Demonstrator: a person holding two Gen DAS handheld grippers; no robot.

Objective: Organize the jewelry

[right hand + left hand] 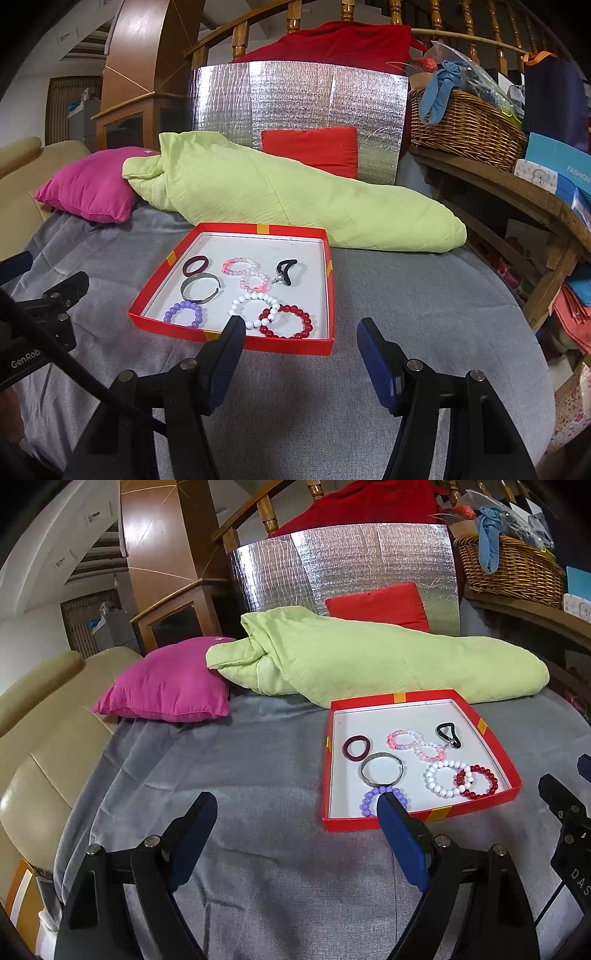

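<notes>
Left gripper [297, 806]: fingers spread wide, holding nothing, above the grey cloth [258, 760] just before the red tray's [424, 818] near-left corner.
Right gripper [301, 332]: fingers apart, nothing held, at the tray's near edge.
Tray contents: purple bead bracelet [183, 314], silver bangle [200, 286], maroon hair tie [196, 266], pink bead bracelets [245, 275], black hair tie [287, 272], white bead bracelet [255, 308] overlapping the red bead bracelet [290, 320].
Behind tray: green quilt [280, 195].

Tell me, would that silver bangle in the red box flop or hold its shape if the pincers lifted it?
The silver bangle looks like a metal band with a gap, so it probably stays rigid. Its shiny surface may slip between the pads. Lying flat in the red box, it seems unlikely to roll.
</notes>
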